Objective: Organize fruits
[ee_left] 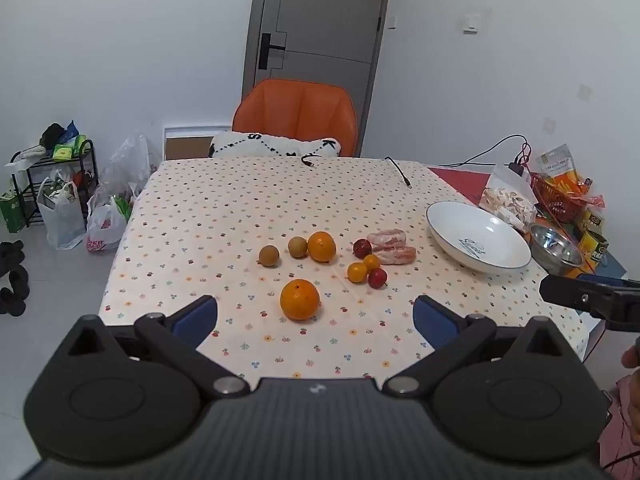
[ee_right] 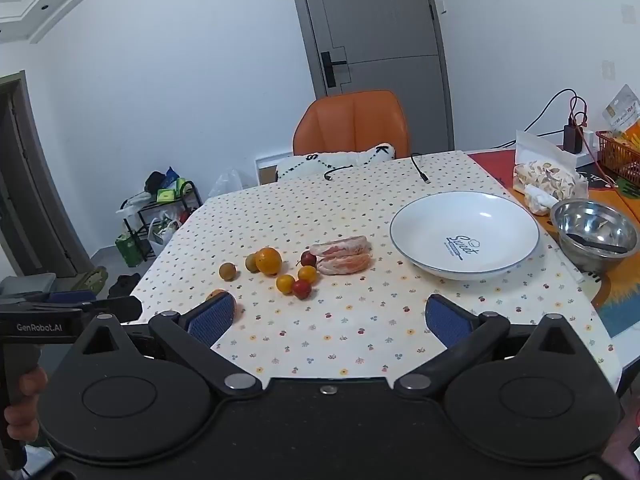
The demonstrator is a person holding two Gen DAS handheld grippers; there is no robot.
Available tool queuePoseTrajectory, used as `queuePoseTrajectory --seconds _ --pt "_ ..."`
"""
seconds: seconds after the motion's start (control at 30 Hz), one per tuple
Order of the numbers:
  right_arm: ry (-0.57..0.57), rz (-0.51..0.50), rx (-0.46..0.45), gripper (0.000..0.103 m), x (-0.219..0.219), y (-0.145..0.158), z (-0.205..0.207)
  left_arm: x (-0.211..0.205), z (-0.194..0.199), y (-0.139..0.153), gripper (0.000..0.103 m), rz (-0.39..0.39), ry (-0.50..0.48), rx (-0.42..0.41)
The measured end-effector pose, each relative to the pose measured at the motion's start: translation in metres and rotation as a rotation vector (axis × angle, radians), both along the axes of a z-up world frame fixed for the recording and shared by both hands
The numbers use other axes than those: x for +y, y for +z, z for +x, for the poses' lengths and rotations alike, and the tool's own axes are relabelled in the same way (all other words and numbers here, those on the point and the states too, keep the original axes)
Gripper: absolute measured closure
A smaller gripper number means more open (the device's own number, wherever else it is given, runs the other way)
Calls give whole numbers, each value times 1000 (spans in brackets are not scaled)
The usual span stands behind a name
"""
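Note:
Fruit lies scattered on the flowered tablecloth (ee_left: 224, 216). A large orange (ee_left: 299, 299) sits nearest my left gripper (ee_left: 316, 316), which is open and empty just short of it. Behind it are another orange (ee_left: 321, 246), two brown round fruits (ee_left: 268, 256), small yellow and red fruits (ee_left: 362, 272) and two peeled citrus segments (ee_left: 390, 246). In the right wrist view the same cluster (ee_right: 296, 280) and the segments (ee_right: 342, 256) lie ahead to the left, with an empty white bowl (ee_right: 420, 232) to the right. My right gripper (ee_right: 330, 318) is open, holding nothing.
A steel bowl (ee_right: 594, 236), a snack bag (ee_right: 544, 180), a red basket (ee_right: 618, 152) and charger cables crowd the table's right side. An orange chair (ee_left: 296, 116) with a cushion stands behind the table. Bags and a rack (ee_left: 52, 184) are on the floor at left.

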State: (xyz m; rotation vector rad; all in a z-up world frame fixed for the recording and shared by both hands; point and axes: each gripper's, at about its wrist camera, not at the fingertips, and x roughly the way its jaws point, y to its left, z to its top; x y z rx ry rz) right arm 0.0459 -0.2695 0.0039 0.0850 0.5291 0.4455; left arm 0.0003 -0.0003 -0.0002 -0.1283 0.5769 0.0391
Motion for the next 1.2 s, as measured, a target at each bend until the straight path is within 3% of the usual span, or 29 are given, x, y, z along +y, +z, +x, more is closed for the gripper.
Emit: queuePoseTrajectory --seconds 1.2 --pt "0 -25 -18 0 4 0 0 -1 -5 4 0 -4 -2 -29"
